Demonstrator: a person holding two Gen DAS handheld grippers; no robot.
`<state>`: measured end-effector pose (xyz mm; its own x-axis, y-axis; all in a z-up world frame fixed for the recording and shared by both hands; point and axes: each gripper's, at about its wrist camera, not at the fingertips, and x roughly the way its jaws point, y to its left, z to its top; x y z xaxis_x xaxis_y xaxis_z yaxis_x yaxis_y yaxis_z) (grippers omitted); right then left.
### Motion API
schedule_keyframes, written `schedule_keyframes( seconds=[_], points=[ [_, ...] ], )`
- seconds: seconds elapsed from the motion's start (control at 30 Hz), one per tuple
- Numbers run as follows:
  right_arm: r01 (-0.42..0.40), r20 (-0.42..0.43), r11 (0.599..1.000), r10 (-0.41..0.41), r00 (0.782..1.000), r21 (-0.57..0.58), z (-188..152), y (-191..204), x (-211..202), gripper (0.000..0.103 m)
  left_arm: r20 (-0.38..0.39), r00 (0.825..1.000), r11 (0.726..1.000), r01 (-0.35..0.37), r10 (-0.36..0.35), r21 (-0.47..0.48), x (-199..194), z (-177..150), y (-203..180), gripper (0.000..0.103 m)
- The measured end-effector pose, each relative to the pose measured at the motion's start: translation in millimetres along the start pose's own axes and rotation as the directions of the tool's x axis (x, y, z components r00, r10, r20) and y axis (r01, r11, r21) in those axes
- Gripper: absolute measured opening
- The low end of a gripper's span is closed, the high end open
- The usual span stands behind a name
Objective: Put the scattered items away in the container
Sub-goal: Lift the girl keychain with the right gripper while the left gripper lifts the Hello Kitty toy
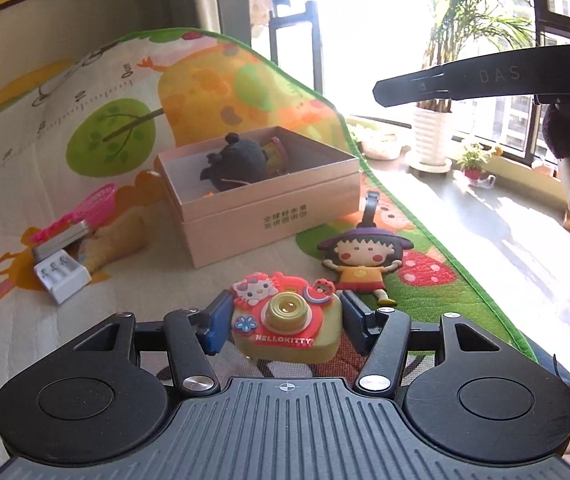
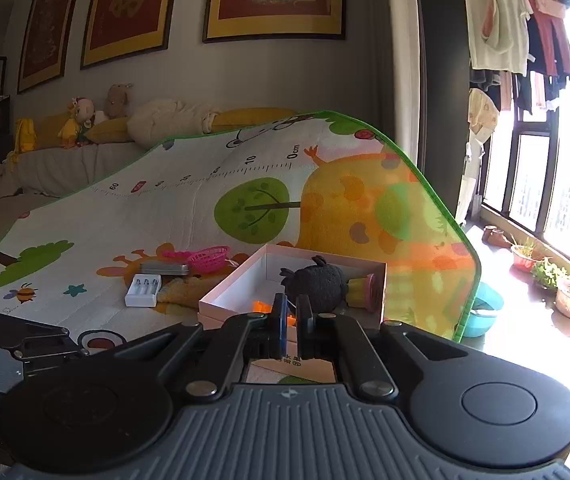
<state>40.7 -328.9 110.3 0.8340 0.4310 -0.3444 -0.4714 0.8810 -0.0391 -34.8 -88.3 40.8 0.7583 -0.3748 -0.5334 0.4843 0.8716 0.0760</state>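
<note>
Left tongs [image 1: 286,326] pinching toy camera [image 1: 287,322] by its sides, lifted off mat, short of box [image 1: 269,204]. Prob. light, stiff plastic, slick; grip flat sides. Right tongs [image 2: 290,316] pressed together, empty.

Blk grippers [image 1: 283,326], blue pads, ribbed grey bodies

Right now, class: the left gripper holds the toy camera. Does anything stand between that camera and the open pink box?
Nothing visible does. The left gripper clamps the toy camera, and bare play mat runs from it to the pink box. The girl figure lies off to the right. Inside, a black plush fills the far part.
</note>
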Motion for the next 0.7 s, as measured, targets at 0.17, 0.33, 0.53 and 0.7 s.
schedule_keyframes(
  seconds=[0.17,0.33,0.53,0.7],
  points=[
    [0.037,-0.087,0.991,-0.026,0.996,0.129,-18,-31,13,0.005,0.003,1.000,1.000,-0.008,0.008,-0.010,-4,-1,1,0.062],
    [0.125,-0.250,0.903,-0.020,0.968,0.412,-65,-85,45,0.014,-0.047,0.999,0.998,-0.014,0.011,-0.066,8,-17,10,0.062],
    [0.176,-0.307,0.825,-0.004,0.952,0.537,-97,-94,89,0.062,-0.091,0.996,0.994,0.001,-0.011,-0.111,19,-32,17,0.061],
    [0.172,-0.331,0.867,-0.009,0.944,0.468,-90,-82,125,0.038,-0.095,0.995,0.992,0.027,-0.039,-0.127,17,-36,21,0.062]
  ],
)
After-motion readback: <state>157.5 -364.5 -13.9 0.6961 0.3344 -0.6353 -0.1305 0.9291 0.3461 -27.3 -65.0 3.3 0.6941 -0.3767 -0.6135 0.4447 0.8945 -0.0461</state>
